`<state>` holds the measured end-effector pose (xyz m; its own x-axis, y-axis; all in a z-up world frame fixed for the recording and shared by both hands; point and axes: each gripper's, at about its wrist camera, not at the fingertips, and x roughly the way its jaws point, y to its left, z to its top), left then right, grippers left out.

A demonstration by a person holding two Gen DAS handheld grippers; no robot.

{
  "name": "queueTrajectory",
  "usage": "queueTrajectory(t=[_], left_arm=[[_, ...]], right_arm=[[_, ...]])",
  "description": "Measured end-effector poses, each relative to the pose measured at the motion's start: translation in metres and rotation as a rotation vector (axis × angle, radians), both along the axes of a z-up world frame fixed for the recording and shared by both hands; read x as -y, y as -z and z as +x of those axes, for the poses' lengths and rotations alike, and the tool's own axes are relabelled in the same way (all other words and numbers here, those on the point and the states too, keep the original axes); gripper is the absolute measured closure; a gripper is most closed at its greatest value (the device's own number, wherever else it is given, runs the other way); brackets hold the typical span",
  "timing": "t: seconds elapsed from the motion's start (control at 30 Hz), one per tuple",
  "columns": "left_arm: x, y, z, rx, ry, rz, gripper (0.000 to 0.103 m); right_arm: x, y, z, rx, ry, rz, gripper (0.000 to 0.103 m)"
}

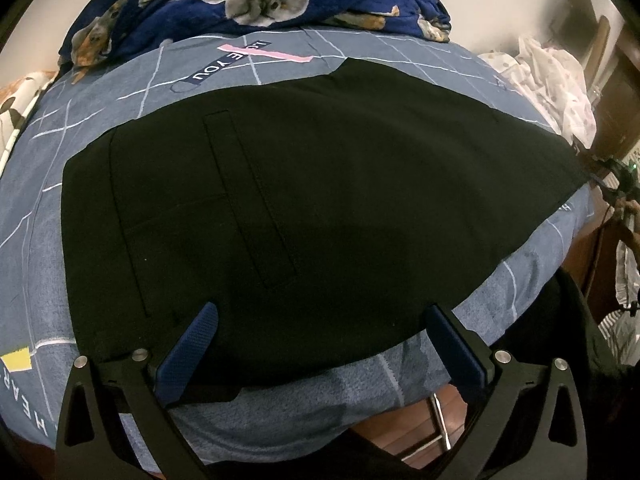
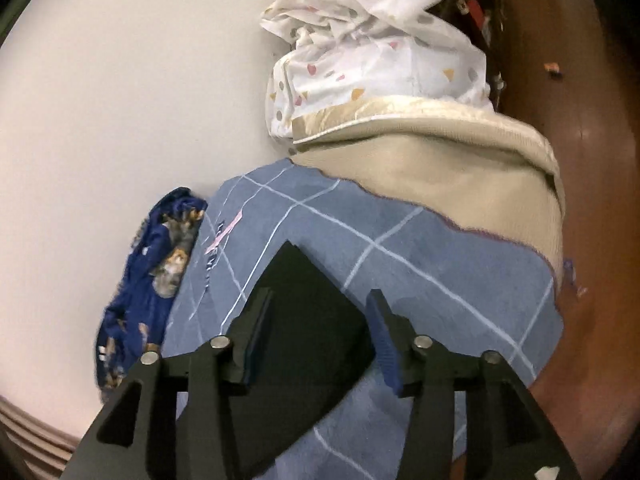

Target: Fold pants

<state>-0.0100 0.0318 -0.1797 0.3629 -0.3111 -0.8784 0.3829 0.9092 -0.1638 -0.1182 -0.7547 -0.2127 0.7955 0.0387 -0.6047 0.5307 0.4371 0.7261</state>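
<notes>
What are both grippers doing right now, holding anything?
Left gripper: open, holding nothing, above the black pants.
Right gripper: open, holding nothing.

The left gripper (image 1: 322, 344) points steeply downward with its jaws spread wide, nothing clamped between the blue pads (image 1: 188, 354). The right gripper (image 2: 320, 328) points at a shallower downward angle (its view slightly motion-blurred); its jaws stand partly apart, pads pressing on nothing.
</notes>
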Motion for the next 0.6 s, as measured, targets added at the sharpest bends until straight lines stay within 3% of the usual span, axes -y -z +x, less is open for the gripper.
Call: queueTrajectory(t=[0.13,0.37,0.6], left_arm=[[0.0,0.0,0.0,-0.005,-0.003,-0.002,0.0],[0.0,-0.001,0.001,-0.006,-0.006,-0.002,0.0],[-0.001,-0.001,0.002,-0.004,-0.008,-0.004,0.0]], right_arm=[[0.002,0.012,-0.001,-0.042,0.013,0.023,0.055],[-0.013,0.012,0.006,-0.035,-0.038,0.041,0.052],[-0.033,0.029,0.013,0.077,-0.126,0.228,0.051]])
